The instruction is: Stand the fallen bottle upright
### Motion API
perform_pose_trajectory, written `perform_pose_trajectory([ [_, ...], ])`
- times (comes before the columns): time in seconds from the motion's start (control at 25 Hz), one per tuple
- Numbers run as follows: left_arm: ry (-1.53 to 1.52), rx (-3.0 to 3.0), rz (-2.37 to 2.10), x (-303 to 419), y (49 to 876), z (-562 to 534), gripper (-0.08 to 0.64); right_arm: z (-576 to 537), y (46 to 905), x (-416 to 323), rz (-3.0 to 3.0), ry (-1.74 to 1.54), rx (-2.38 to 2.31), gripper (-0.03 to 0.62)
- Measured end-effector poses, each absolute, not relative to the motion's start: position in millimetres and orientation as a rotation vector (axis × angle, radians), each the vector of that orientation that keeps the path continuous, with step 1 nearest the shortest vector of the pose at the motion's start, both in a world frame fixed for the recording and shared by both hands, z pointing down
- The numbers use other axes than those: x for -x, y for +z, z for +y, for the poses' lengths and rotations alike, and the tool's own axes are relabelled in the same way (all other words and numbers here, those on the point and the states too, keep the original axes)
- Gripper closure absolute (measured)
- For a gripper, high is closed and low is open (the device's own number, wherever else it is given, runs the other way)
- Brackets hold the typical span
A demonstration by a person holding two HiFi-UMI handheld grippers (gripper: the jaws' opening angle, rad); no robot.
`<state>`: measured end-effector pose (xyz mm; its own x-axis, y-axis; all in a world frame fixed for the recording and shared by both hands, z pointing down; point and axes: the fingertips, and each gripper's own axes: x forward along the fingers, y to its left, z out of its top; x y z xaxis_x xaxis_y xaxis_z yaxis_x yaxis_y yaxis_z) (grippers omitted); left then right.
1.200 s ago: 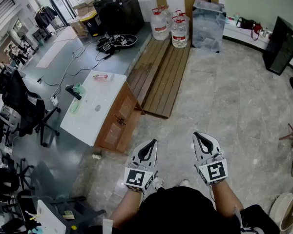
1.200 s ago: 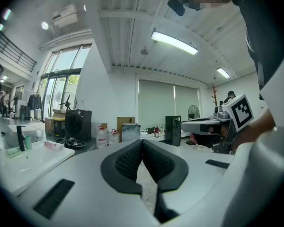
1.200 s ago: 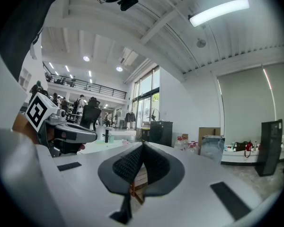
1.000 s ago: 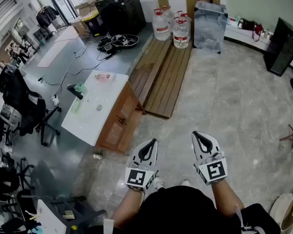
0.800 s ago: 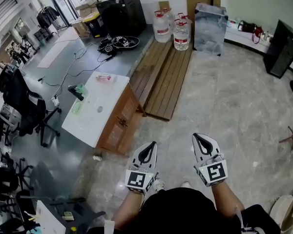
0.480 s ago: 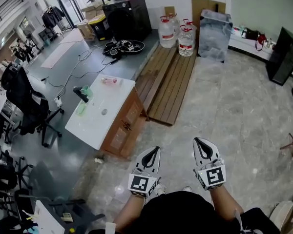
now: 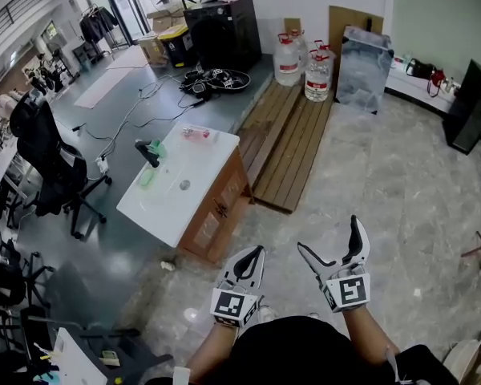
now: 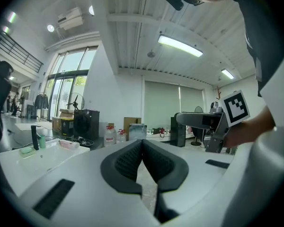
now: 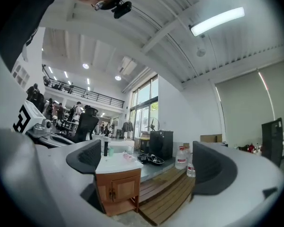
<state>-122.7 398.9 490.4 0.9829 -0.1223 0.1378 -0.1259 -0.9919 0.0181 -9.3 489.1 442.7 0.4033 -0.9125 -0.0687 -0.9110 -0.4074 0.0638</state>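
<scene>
At the far edge of the white-topped wooden counter [image 7: 172, 207] the clear pinkish plastic bottle [image 7: 196, 134] lies flat. My right claw [image 7: 327, 233] has just opened wide, empty; my left claw [image 7: 252, 255] is closed, empty.

Floor [image 7: 385, 183]: pale marbled tile near and right; grey glossy floor [image 7: 128, 251] left. White-topped table [image 7: 204, 155] on a wooden cabinet, centre-left. Slatted wooden platform [image 7: 284, 147] beyond it, water jugs [image 7: 317, 74] at its far end. Black office chair [image 7: 48, 147] far left. Tall windows [image 8: 66, 79]; ceiling strip light [image 8: 180, 45] lit.
</scene>
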Motion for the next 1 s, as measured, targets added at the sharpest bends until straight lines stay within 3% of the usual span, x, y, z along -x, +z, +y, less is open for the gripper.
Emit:
perform_pose_trajectory([
  [0.6, 0.22, -3.091, -0.251, 176.6, 494.5, 305.5, 0.541, 388.7, 459.6, 50.0, -1.708, -0.085, -2.559, -0.008],
  [1.0, 0.259, -3.053, -0.326, 135.4, 510.9, 247.7, 0.541, 333.7, 472.3, -9.3, -1.733, -0.042, -2.514, -0.008],
])
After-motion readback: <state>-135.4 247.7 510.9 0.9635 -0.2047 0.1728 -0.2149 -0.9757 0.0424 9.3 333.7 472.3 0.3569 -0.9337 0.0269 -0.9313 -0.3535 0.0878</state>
